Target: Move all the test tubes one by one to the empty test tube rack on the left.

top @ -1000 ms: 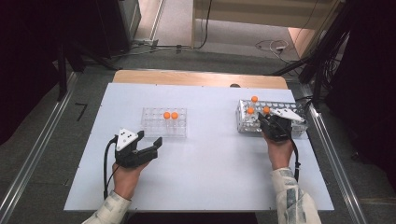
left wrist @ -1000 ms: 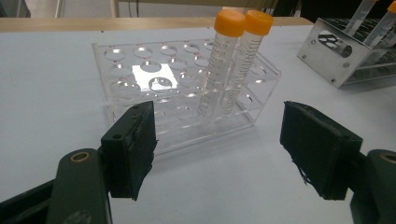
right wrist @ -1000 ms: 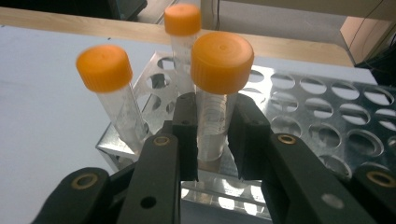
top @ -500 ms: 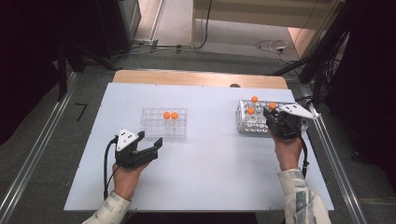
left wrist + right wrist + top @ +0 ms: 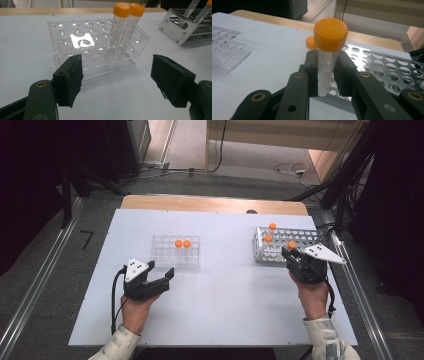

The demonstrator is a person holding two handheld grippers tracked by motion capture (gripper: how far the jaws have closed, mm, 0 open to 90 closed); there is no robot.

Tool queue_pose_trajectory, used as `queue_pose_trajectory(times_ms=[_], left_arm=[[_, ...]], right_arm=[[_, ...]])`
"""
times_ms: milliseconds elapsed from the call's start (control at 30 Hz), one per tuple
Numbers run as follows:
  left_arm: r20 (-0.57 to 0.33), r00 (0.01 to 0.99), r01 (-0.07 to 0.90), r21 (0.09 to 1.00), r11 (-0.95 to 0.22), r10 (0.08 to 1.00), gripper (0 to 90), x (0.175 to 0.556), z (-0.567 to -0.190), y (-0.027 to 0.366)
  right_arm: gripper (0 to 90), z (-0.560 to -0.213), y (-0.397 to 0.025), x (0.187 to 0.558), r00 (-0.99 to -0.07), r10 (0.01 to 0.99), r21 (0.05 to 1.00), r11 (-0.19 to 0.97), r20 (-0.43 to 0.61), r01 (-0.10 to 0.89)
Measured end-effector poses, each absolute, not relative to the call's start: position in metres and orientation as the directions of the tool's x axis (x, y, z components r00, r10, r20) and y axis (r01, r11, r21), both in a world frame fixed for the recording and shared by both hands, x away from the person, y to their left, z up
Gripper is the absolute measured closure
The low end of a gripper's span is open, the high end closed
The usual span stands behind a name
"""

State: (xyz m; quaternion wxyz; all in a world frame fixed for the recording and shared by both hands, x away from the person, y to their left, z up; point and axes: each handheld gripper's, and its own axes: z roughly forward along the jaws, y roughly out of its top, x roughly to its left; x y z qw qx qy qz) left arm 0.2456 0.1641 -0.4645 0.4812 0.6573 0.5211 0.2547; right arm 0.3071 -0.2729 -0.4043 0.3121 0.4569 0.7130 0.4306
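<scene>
**Operator:** Between my right gripper's jaws sits a tube with an orange cap, clenched just below the cap and held upright. It stands at the near left corner of the metal rack; I cannot tell whether its tip is clear of the holes yet.

**Observer:** And your left?

**Operator:** My left gripper has its jaws released and wide apart, grasping nothing. It rests low over the worktop, just in front of the clear rack, where two orange-capped tubes already stand side by side.

**Observer:** So which step is this?

**Operator:** I judge it the pickup stage of a transfer: one tube gripped at the metal rack, bound for the clear one. Two more tubes stand in the metal rack.

**Observer:** What does the next move need?

**Operator:** A straight lift so the tip clears the perforated plate, then a carry leftward across the worktop, keeping the tube vertical, to an empty hole beside the seated pair.
</scene>
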Motion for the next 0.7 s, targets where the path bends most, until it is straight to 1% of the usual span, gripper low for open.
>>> queue_pose_trajectory(times_ms=[167, 333, 700], left_arm=[[-0.165, 0.333, 0.441, 0.898, 0.002, 0.928, 25.3, 0.245, -0.464, 0.164], [-0.166, 0.337, 0.440, 0.898, 0.001, 0.927, 25.3, 0.245, -0.464, 0.162], [-0.169, 0.350, 0.439, 0.898, -0.002, 0.921, 25.4, 0.243, -0.463, 0.160]], right_arm=[[72.0, -0.411, -0.265, 0.296, -0.442, 0.896, 0.895, 0.224, -0.033, 0.386], [72.0, -0.420, -0.249, 0.290, -0.505, 0.863, 0.881, 0.259, -0.027, 0.396], [72.0, -0.432, -0.194, 0.283, -0.629, 0.776, 0.862, 0.350, -0.047, 0.367]])
